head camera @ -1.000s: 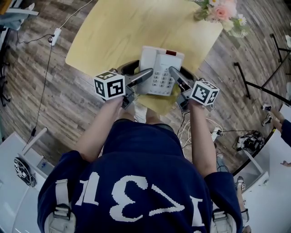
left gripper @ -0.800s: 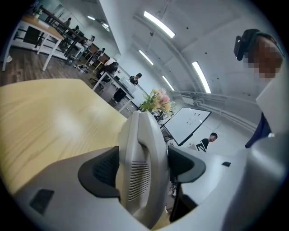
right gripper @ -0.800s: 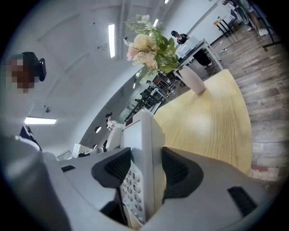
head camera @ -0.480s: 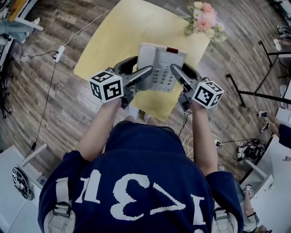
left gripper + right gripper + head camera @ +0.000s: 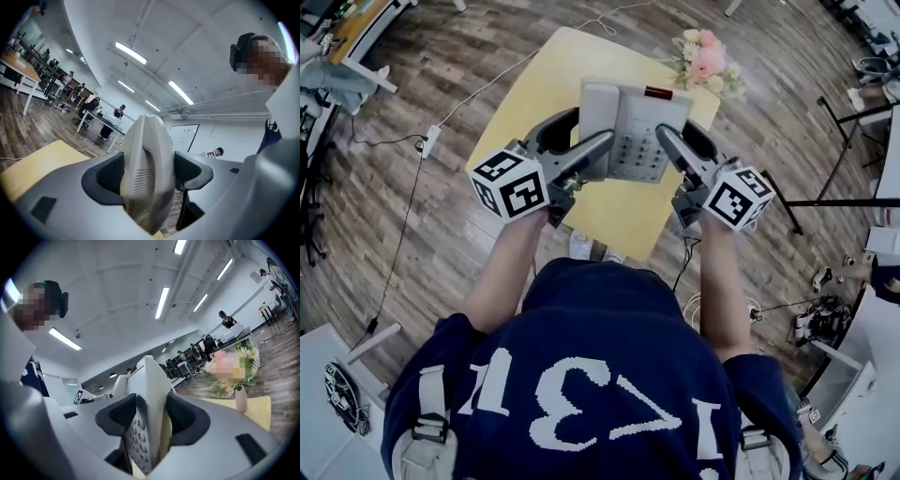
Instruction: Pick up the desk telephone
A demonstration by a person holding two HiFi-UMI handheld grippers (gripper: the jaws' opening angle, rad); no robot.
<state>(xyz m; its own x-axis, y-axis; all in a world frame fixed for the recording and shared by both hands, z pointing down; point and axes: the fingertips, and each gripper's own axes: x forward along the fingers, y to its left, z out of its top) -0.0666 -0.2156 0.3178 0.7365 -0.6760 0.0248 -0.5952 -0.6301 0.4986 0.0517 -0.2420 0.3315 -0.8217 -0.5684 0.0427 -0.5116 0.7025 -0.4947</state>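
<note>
The white desk telephone [image 5: 633,131] hangs above the yellow table [image 5: 534,84], held level between both grippers. My left gripper [image 5: 581,141] is shut on its left side, where the handset lies. In the left gripper view the ribbed handset [image 5: 143,140] fills the gap between the black pads of the left gripper [image 5: 149,171]. My right gripper [image 5: 684,141] is shut on the phone's right edge. In the right gripper view the keypad [image 5: 138,437] and that edge sit pinched between the pads of the right gripper [image 5: 149,416].
A vase of pink flowers [image 5: 703,61] stands at the table's far right corner and also shows as flowers [image 5: 232,369] in the right gripper view. A power strip [image 5: 429,141] and cables lie on the wood floor at left. A black stand [image 5: 834,202] is at right. Desks and people are far off.
Both grippers have risen together with the telephone, which has left the tabletop. The table now sits lower and smaller beneath it.
</note>
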